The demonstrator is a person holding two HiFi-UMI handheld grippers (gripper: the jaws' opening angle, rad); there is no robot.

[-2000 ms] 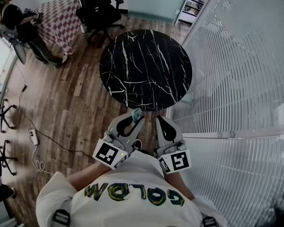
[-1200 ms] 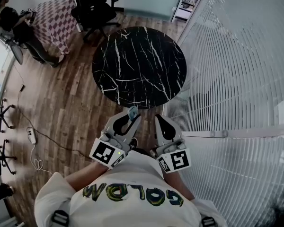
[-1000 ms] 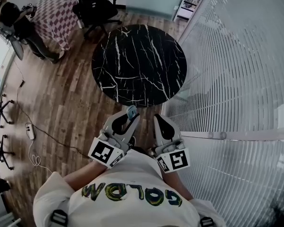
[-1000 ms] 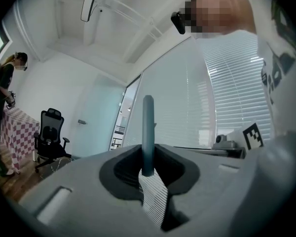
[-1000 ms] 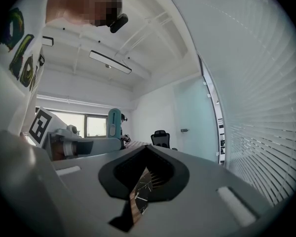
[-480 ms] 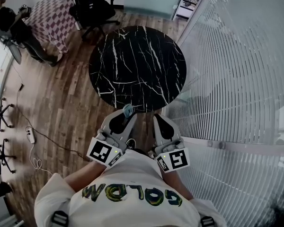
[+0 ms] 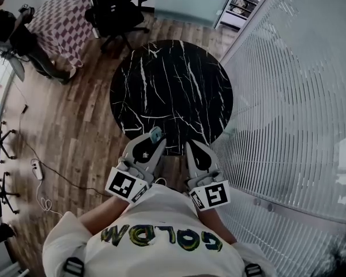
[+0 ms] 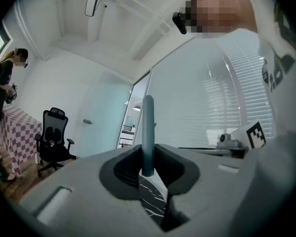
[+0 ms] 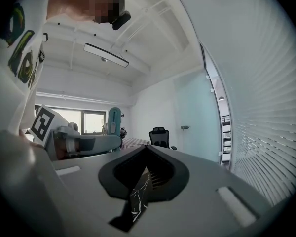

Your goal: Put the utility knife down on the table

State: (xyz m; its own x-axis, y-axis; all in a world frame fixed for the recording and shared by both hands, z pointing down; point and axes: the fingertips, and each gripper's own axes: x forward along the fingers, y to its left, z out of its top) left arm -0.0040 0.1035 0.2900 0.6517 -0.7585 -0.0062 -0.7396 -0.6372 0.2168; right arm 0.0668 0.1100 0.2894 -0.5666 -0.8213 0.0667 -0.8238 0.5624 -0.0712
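A round black marble table stands at centre frame on a wooden floor, hemmed in on the right by a curved wall of white blinds. A black office chair and a checked tablecloth sit at the upper left, where a second person is cut off by the frame's edge. At the bottom of the head view the left gripper is clamped on the teal utility knife, which stands upright between its jaws. It has not yet been set down. The right gripper, just beside it, is closed on nothing, its tips meeting above a sliver of marble in its own view. The knife's lower end is buried in the jaws in the left gripper view, and its blade cannot be made out. Two seconds ago both grippers hung short of the table. Now their tips reach over its near rim.
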